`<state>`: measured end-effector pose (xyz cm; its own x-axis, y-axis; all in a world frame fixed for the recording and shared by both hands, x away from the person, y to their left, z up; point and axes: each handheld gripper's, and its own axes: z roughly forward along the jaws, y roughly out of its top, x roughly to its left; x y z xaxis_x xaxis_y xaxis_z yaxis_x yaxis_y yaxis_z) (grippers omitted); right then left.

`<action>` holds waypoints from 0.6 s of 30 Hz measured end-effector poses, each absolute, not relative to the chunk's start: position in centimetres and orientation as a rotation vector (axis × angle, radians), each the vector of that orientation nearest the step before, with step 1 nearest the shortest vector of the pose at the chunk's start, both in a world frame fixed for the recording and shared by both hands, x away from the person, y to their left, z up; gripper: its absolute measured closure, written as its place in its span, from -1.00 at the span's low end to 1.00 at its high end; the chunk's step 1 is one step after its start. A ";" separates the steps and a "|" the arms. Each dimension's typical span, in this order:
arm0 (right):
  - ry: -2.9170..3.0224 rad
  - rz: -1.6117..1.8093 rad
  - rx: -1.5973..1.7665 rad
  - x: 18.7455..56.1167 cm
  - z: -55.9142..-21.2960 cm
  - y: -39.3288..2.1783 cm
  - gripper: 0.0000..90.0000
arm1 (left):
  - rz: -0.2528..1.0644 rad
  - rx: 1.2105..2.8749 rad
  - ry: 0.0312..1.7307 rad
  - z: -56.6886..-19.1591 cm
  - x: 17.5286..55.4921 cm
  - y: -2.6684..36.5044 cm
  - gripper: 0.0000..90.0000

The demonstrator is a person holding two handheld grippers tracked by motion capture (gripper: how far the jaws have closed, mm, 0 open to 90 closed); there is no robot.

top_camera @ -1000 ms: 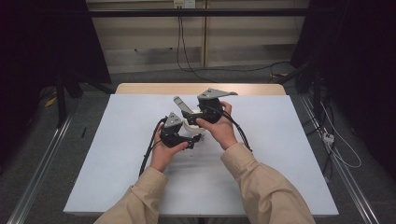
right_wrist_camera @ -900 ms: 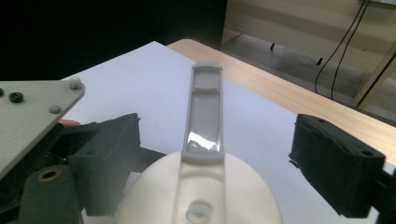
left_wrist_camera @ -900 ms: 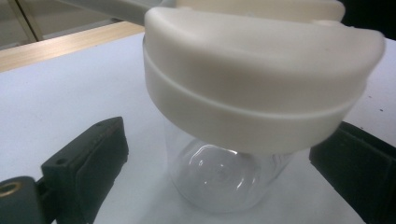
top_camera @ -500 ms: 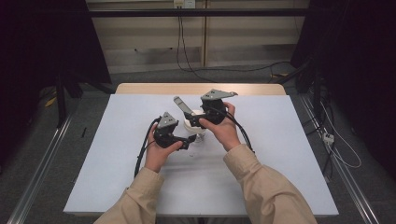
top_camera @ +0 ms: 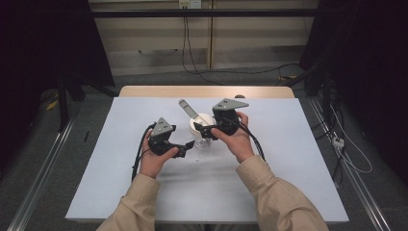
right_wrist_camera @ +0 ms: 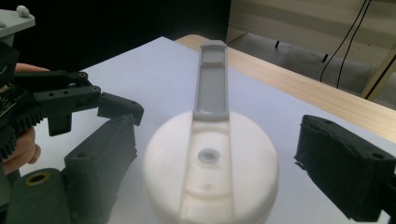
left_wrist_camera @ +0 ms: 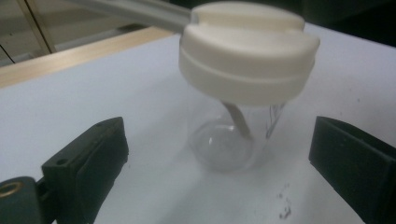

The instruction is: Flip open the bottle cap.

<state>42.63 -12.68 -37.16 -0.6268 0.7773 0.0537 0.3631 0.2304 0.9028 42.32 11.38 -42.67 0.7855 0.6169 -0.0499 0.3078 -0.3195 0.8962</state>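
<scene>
Near the middle of the desk [top_camera: 120, 192], toward its far edge, we see a clear jar [left_wrist_camera: 229, 140] with a white lid [right_wrist_camera: 210, 172] — our right gripper [top_camera: 204, 131] spread wide around the lid, our left gripper [top_camera: 187, 144] wide too, clear of the jar.

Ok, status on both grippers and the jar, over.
Left gripper open, level with the jar, no contact. Right gripper open, jaws have just been opening, either side of the lid, clear of it. Jar upright on the table. Nothing in the way.
</scene>
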 end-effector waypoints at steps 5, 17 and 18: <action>2.088 1.381 1.042 41.5 -37.3 -13.8 -0.75 | 0.367 1.905 0.721 -42.5 41.9 12.8 -0.91; 2.086 1.365 1.026 39.1 -38.9 -16.2 -0.77 | 0.366 1.911 0.732 -42.5 40.3 15.6 -0.90; 2.087 1.364 1.021 38.9 -39.0 -16.3 -0.77 | 0.365 1.908 0.736 -42.5 40.1 15.8 -0.90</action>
<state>38.87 -16.35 -39.01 -0.6288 0.7770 0.0297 0.3391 0.2396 0.9097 40.12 15.80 -42.54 0.7678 0.6368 -0.0705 0.3298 -0.2986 0.8955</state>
